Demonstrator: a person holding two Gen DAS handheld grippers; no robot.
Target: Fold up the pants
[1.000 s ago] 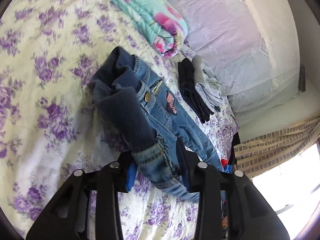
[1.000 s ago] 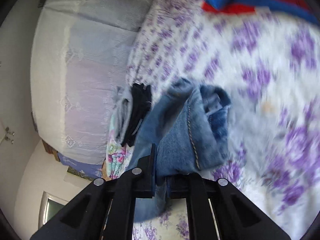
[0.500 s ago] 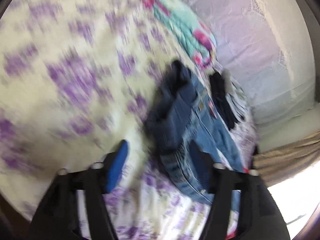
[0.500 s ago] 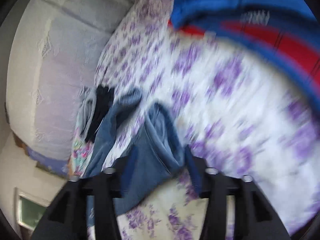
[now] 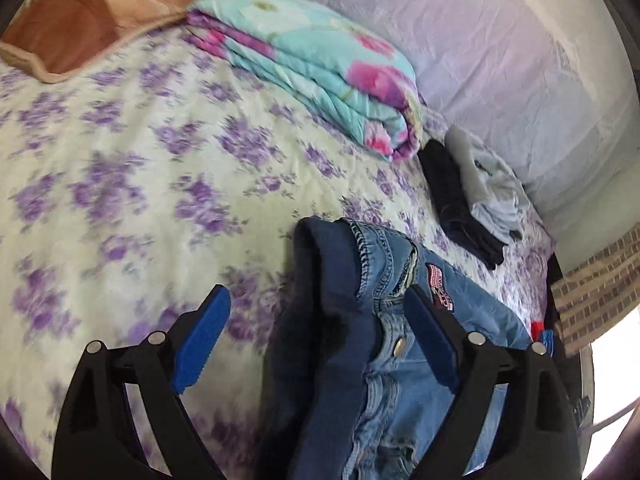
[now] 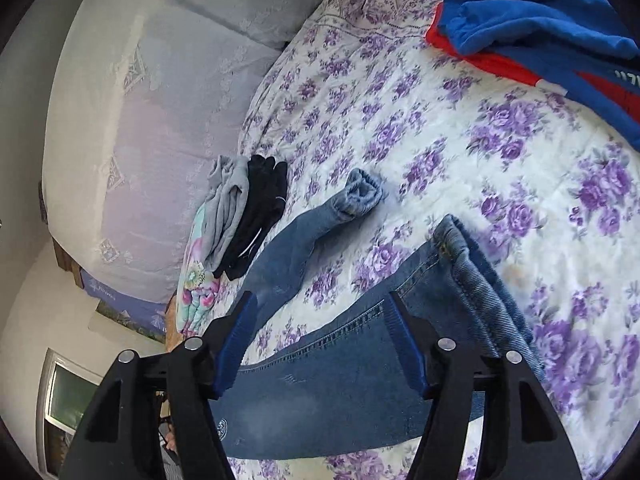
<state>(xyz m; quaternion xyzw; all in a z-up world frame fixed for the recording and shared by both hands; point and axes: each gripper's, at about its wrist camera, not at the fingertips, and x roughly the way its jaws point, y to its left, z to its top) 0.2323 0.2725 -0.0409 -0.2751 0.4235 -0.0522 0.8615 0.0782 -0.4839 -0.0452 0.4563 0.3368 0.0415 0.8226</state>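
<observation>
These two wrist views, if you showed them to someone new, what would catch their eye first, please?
Probably the blue jeans, spread on the purple-flowered bedspread with the waistband between the open left gripper and the legs running under the open right gripper. Next, the bright turquoise and pink folded quilt near the head of the bed, and the blue and red garment at the far corner in the right wrist view.

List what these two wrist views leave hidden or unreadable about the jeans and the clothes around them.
- Jeans: in the left wrist view the legs run off the bottom edge; the open left gripper covers part of the waistband.
- Jeans, right wrist view: the open right gripper and the bottom edge hide the upper part.
- Blue and red garment: cut by the edge, type unclear.
- Bedspread: blurred.
</observation>
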